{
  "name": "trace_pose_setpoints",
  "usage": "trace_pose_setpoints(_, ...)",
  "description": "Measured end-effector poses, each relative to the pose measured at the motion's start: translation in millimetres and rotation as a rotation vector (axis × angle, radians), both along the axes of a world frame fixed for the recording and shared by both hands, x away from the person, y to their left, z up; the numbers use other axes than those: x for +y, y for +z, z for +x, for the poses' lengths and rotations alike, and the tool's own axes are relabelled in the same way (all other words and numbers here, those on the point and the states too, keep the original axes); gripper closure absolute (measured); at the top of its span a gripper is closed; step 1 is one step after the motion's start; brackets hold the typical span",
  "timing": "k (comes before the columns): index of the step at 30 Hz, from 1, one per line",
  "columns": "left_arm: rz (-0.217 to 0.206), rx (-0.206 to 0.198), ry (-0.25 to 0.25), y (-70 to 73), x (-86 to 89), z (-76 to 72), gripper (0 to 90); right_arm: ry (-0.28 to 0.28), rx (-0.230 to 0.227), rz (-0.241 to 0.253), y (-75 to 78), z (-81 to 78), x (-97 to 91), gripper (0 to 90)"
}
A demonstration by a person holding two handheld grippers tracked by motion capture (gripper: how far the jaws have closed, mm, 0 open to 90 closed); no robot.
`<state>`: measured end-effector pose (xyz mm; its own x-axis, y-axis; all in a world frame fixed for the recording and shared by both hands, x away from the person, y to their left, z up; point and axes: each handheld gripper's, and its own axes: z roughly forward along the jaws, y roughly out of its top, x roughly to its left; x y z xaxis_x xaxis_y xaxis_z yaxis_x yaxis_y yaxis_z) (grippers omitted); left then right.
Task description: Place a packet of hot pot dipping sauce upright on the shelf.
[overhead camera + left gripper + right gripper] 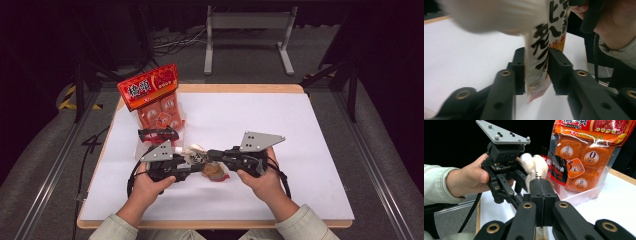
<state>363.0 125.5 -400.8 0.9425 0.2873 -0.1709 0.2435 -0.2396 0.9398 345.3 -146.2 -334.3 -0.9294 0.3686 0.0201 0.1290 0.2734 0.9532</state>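
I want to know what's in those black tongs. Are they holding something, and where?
Both hold one small snack packet. The right tongs pinch its flat edge shut; the left tongs clamp the opposite printed edge.

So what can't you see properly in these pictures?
- Wrapper: left gripper view, top cut off by the edge, its white end blurred.
- Wrapper's pinched edge: right gripper view, hidden inside the shut right tongs.
- Snack: high view, too small, partly behind the tongs.
- Bag: right gripper view, top cut off.

Bright, even table light (dark surroundings); close wrapper (506, 15) blurs softly.
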Motion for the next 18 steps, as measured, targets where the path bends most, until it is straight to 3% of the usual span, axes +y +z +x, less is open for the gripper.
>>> trace_pose_setpoints(9, 0.012, 0.02, -0.012, 6.3, 2.2, -3.3, 83.3, -0.011, -0.004, 0.009, 0.6, 1.1, -2.4, 90.0)
trace_pose_setpoints(13, 0.048, 0.009, -0.012, 12.1, 3.4, -4.5, 85.0, -0.025, -0.01, 0.007, 0.2, 1.4, -2.7, 89.7)
trace_pose_setpoints(18, 0.139, -0.008, -0.013, 26.2, 7.4, -3.9, 86.0, -0.037, -0.011, -0.006, 1.0, 1.4, -3.9, 85.8)
